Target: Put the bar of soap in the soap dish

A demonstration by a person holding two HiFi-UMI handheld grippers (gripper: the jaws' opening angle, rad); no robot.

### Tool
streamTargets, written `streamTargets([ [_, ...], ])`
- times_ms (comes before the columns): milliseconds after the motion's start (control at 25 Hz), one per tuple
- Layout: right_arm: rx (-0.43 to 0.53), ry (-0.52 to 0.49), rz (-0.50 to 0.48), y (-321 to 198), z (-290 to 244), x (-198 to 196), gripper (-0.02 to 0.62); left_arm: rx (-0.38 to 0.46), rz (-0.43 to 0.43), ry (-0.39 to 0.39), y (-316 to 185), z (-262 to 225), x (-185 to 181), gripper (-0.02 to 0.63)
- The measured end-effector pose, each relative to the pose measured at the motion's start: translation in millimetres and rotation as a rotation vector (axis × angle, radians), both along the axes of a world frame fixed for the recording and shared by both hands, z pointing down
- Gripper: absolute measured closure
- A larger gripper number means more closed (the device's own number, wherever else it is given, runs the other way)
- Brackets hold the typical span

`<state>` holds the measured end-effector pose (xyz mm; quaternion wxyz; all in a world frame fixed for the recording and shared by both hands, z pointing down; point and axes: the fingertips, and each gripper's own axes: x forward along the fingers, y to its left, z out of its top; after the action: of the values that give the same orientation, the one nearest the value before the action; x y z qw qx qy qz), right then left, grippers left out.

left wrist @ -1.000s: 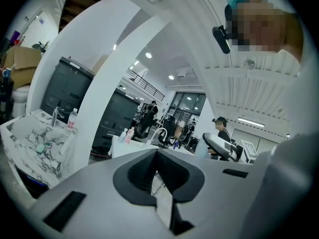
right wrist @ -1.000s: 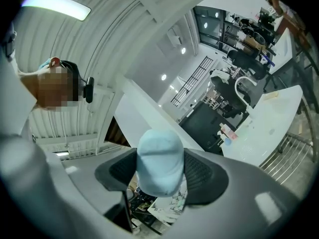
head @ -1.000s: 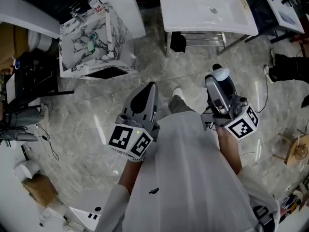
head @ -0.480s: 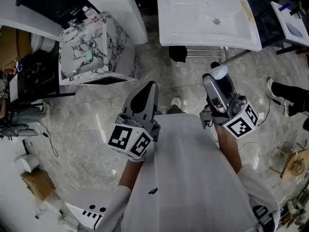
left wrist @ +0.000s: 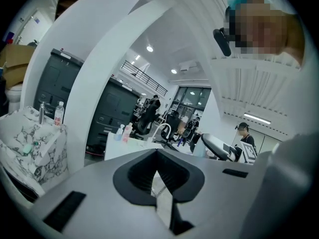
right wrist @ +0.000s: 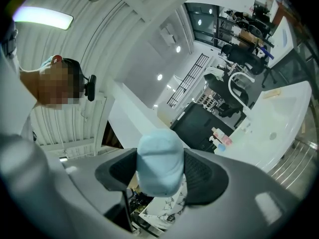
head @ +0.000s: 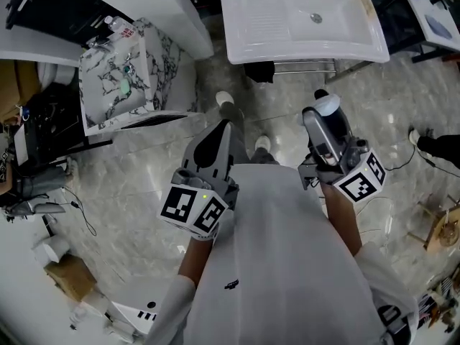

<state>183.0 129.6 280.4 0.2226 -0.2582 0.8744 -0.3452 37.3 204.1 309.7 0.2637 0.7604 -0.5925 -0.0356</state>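
Observation:
A pale blue bar of soap (head: 328,107) sticks out of my right gripper (head: 325,110), which is shut on it and held up in front of the person's chest. In the right gripper view the soap (right wrist: 159,161) fills the gap between the dark pads of the right gripper (right wrist: 160,172). My left gripper (head: 224,126) is held level beside it, shut, with nothing in it; in its own view the left gripper (left wrist: 158,177) shows its pads meeting. A white washbasin (head: 287,45) stands ahead, with small things at its back edge. I cannot pick out the soap dish for certain.
A marble-patterned basin block (head: 100,103) with bottles stands to the left of a white pillar (head: 172,6). Cables and a cardboard box (head: 68,279) lie on the marble floor at left. A shoe (head: 226,100) shows ahead. Office chairs and a person (left wrist: 244,131) are far off.
The person has stepped forward: the washbasin and marble block have shifted left and nearer, and a shoe now shows ahead. Both grippers keep their pose, with the soap still held.

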Motion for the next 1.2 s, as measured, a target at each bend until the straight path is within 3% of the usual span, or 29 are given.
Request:
streamTargets([
  [360, -0.003, 0.014, 0.04, -36.1, 2.9, -9.9, 0.298, 0.004, 0.052, 0.027, -47.1, 7.5, -6.7, 0.606],
  [800, -0.014, 0.024, 0.041, -118.1, 4.4, -52.5, 0.298, 0.001, 0.054, 0.036, -130.3, 5.1, -48.1, 0.606],
  [1200, -0.049, -0.001, 0.032, -184.7, -2.8, -98.9, 0.298, 0.012, 0.127, 0.067, -220.1, 12.2, -90.1, 0.606],
])
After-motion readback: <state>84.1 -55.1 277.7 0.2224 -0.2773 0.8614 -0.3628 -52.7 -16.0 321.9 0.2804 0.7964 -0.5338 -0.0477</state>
